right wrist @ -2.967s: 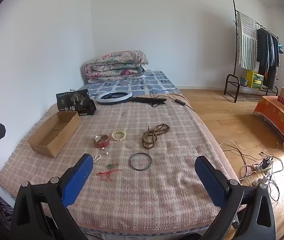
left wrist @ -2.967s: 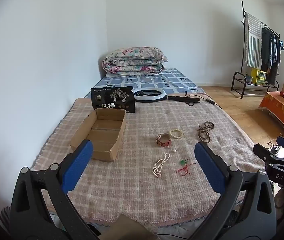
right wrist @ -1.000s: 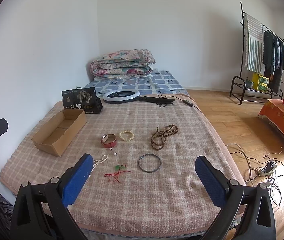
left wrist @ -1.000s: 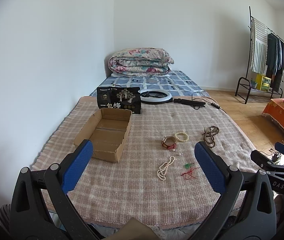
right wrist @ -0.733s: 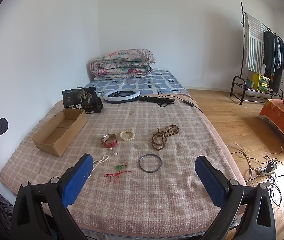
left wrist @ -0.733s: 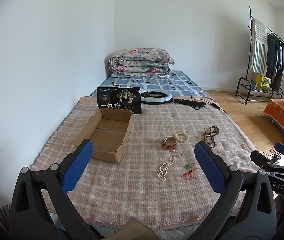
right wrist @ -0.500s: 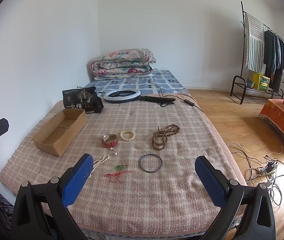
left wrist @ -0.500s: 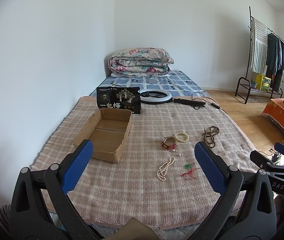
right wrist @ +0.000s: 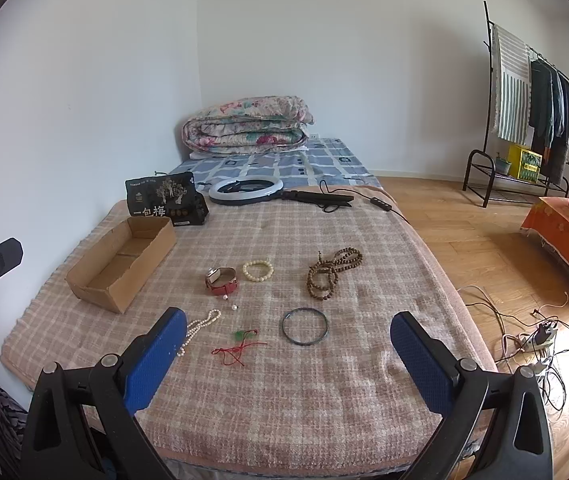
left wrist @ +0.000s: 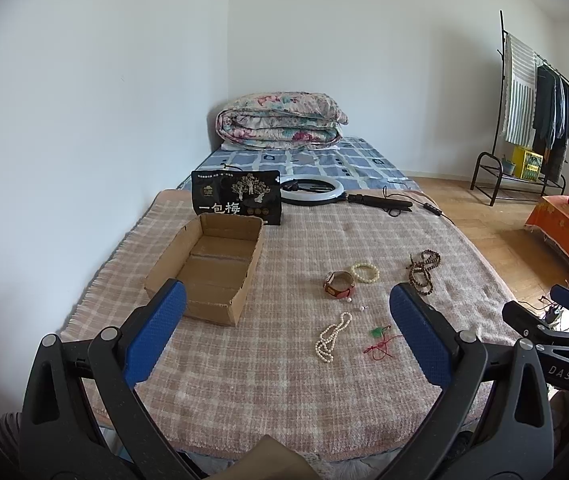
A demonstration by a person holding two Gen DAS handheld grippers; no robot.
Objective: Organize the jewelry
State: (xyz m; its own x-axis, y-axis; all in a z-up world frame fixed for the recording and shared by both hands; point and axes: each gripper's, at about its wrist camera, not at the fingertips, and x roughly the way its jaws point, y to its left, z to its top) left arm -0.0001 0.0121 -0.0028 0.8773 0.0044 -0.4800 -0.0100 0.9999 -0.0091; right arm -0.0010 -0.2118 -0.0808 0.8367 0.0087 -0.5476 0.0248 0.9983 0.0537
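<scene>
Both pairs of blue-padded fingers stand spread wide with nothing between them: the left gripper (left wrist: 286, 336) and the right gripper (right wrist: 286, 360) each hang over the near edge of the checked blanket (right wrist: 324, 400), clear of all the jewelry.

One open cardboard box (left wrist: 208, 268) lies on the blanket, and everything else can be placed from it. Seven kinds of jewelry are laid out to the right of the box, none inside it. Nearest is one red-strapped watch (right wrist: 221, 281), with one cream bead bracelet (right wrist: 258, 270) just beside it on the side away from the box. Two loose pearl beads (right wrist: 230, 302) lie just in front of the watch. One white pearl necklace (left wrist: 332, 337) lies nearer the camera than the box, and beside it one red cord with a green pendant (right wrist: 240, 344). One dark bangle (right wrist: 305, 326) lies farther right, flat on the blanket, and one string of brown wooden beads (right wrist: 330, 270) is the piece farthest from the box.

Behind the box, touching or almost touching its far end, one black printed bag (left wrist: 237, 197) stands upright. One ring light (left wrist: 311, 191) with its black handle lies beyond the bag, and one folded floral quilt (left wrist: 280, 120) sits at the head of the bed.
</scene>
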